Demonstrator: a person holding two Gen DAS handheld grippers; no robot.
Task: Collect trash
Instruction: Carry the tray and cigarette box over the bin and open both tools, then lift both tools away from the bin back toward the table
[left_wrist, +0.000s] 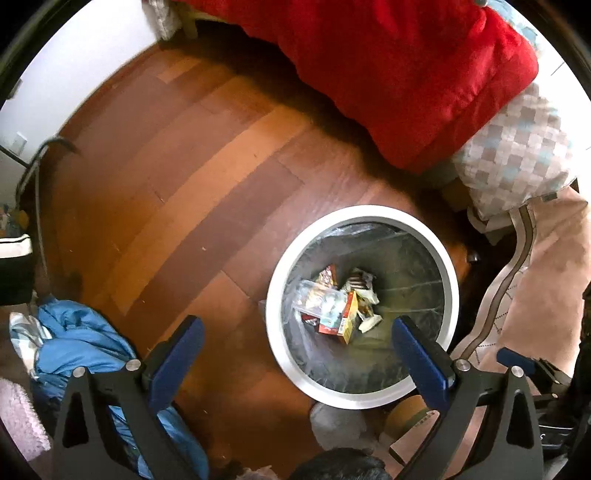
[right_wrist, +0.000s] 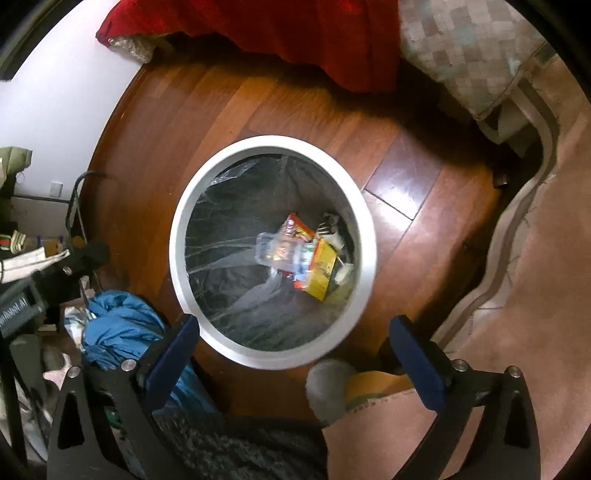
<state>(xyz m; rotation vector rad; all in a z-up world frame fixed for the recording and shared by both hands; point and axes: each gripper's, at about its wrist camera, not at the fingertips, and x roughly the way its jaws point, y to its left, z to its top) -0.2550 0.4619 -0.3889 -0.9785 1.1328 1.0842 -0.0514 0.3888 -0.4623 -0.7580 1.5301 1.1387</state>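
At the left edge of the wood floor (left_wrist: 207, 155) a crumpled blue garment (left_wrist: 85, 339) lay in a heap, just beside the left finger of each tool.

Your left gripper (left_wrist: 297, 341) pointed straight down with its jaws spread wide and nothing between the blue pads (left_wrist: 177, 354); its right finger overlapped the near rim of the white round trash bin (left_wrist: 362, 212), so the tool hung over the bin's near-left edge and the floor beside it.

The bin stood on the floor, lined with a clear plastic bag (right_wrist: 236, 302). At its bottom, toward the right side, sat the collected trash: a clear plastic bottle (right_wrist: 280, 251) lying on its side, a yellow carton (right_wrist: 323, 273) touching it, and crumpled wrappers (left_wrist: 364, 295) around them.

Your right gripper (right_wrist: 293, 339) was also released, jaws fully apart and empty, hovering over the bin's near rim, with its left finger crossing that rim in the right wrist view.

Farther right, a pink rug (right_wrist: 546, 258) covered the floor's right edge. Along the far edge a red blanket (left_wrist: 388, 74) and a checked pillow (left_wrist: 517, 147) hung over the floor.
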